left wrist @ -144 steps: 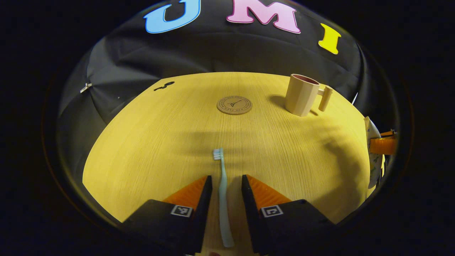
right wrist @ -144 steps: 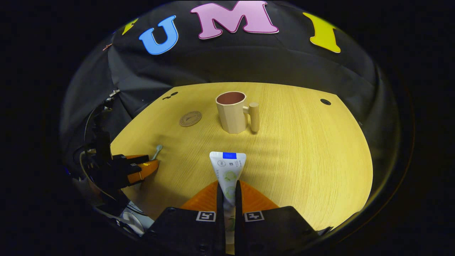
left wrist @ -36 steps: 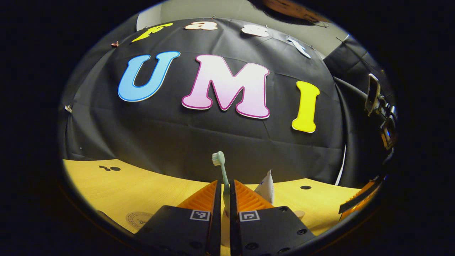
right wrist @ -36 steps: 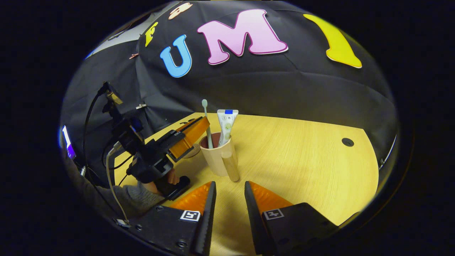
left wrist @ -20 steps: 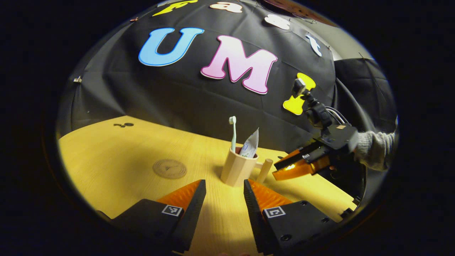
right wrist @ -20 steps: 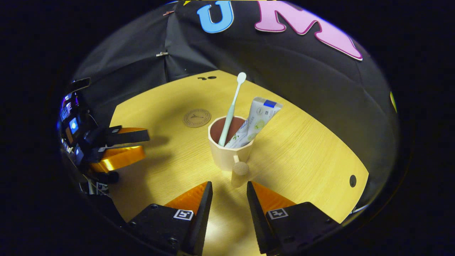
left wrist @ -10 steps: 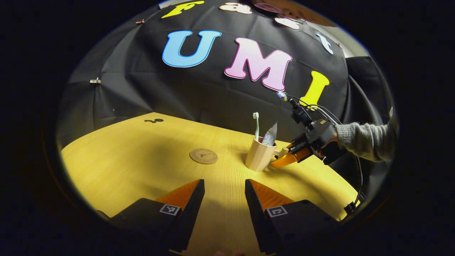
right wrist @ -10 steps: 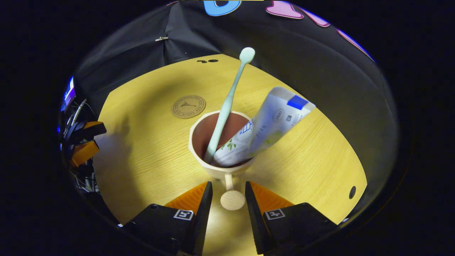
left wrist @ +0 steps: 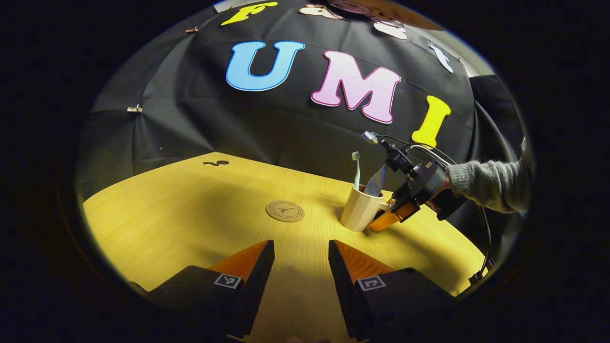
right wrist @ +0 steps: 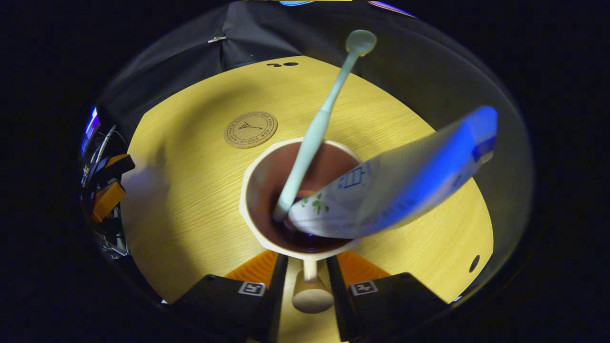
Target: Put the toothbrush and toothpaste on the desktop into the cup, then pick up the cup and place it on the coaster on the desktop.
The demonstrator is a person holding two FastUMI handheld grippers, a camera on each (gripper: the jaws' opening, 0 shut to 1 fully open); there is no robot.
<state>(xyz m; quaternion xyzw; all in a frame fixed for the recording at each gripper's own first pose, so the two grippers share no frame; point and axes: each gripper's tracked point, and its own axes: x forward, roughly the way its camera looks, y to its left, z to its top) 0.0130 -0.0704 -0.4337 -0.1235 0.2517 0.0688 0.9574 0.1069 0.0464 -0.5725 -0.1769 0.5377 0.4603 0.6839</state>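
The beige cup [right wrist: 250, 209] stands on the wooden table with the pale green toothbrush [right wrist: 317, 126] and the white toothpaste tube [right wrist: 405, 183] leaning inside it. My right gripper [right wrist: 307, 259] is open, its fingers on either side of the cup's handle [right wrist: 312, 295], with a slim gap still showing on the left. In the left gripper view the cup [left wrist: 358, 215] stands right of the round coaster [left wrist: 285, 211], with the right gripper [left wrist: 391, 216] at its handle. My left gripper [left wrist: 300, 245] hovers open over bare table, holding nothing. The coaster [right wrist: 251, 129] lies beyond the cup, to its left.
A hand in a grey sleeve [left wrist: 486, 183] holds the right gripper, cables trailing above it. The left gripper [right wrist: 107, 190] shows at the table's left edge in the right gripper view. A small dark hole [right wrist: 474, 263] marks the tabletop at the right.
My right gripper has moved forward and down onto the cup, so the handle now sits deeper between its fingers. The left gripper has barely shifted and stays open.
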